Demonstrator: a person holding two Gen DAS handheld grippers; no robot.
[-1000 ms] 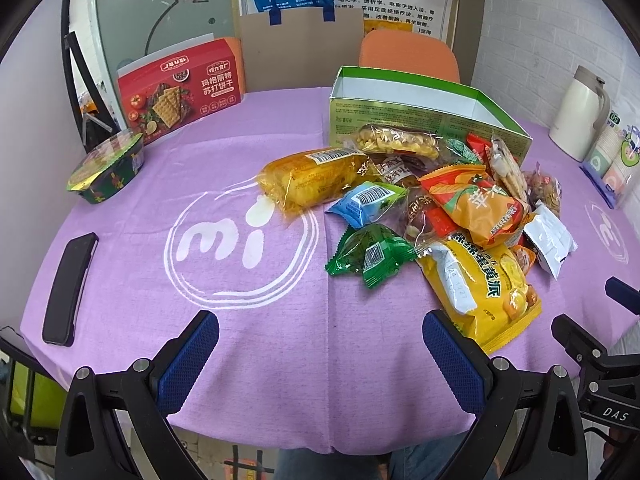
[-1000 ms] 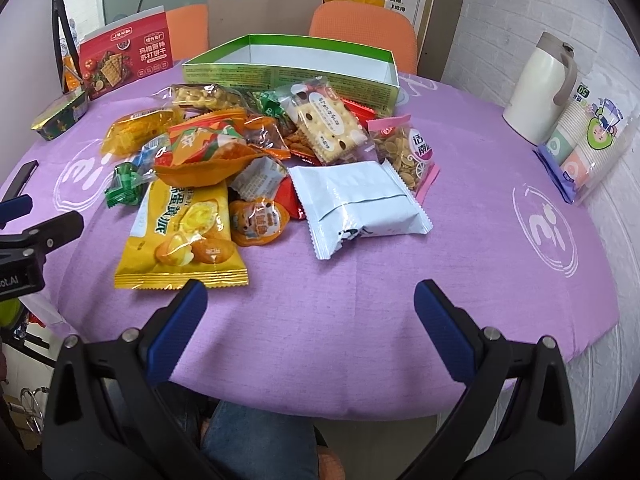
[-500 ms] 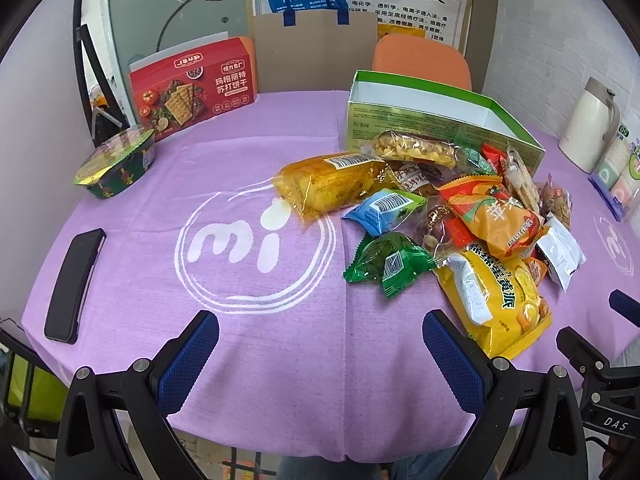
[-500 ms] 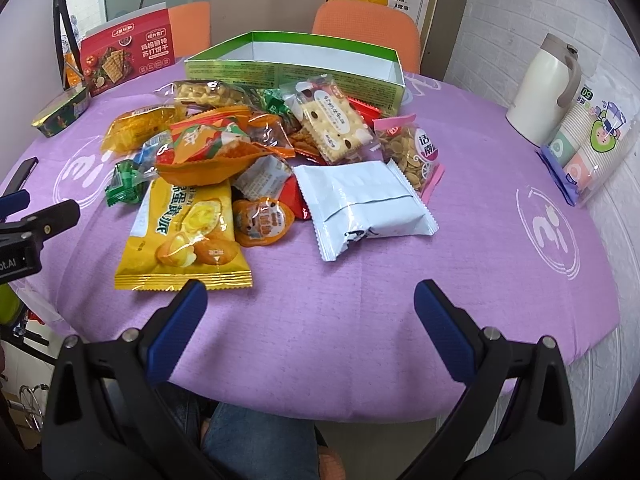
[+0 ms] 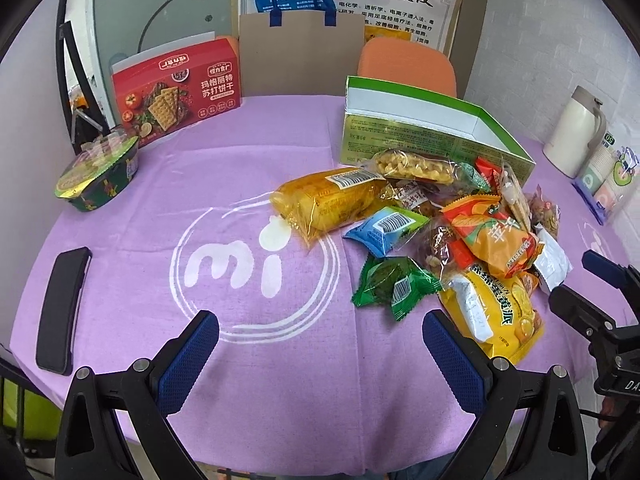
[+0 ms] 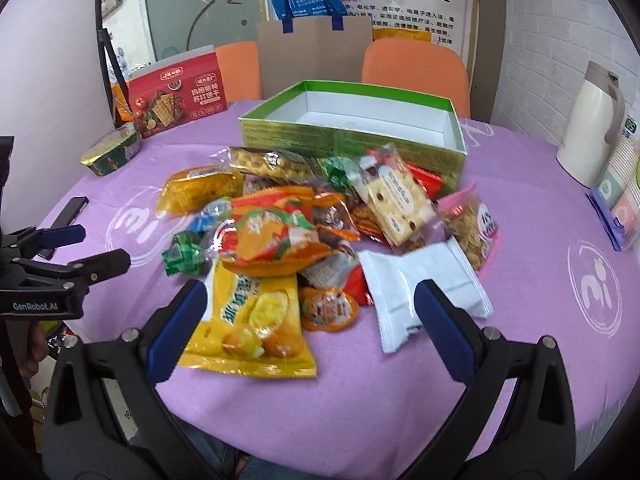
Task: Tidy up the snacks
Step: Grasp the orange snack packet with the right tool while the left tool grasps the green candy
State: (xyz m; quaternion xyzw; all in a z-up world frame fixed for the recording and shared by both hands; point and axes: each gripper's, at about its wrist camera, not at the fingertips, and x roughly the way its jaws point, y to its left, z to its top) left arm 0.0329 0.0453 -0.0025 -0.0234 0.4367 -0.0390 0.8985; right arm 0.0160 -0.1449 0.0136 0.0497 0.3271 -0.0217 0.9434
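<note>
Right wrist | yellow snack bag [image 6: 250, 322] between spread right tongs [image 6: 308, 322]

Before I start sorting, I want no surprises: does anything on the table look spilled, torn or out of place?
Nothing looks spilled or torn. The snack packets lie in a loose overlapping heap in front of the green box, which sits open and empty. A black phone lies apart near the table's left edge.
</note>
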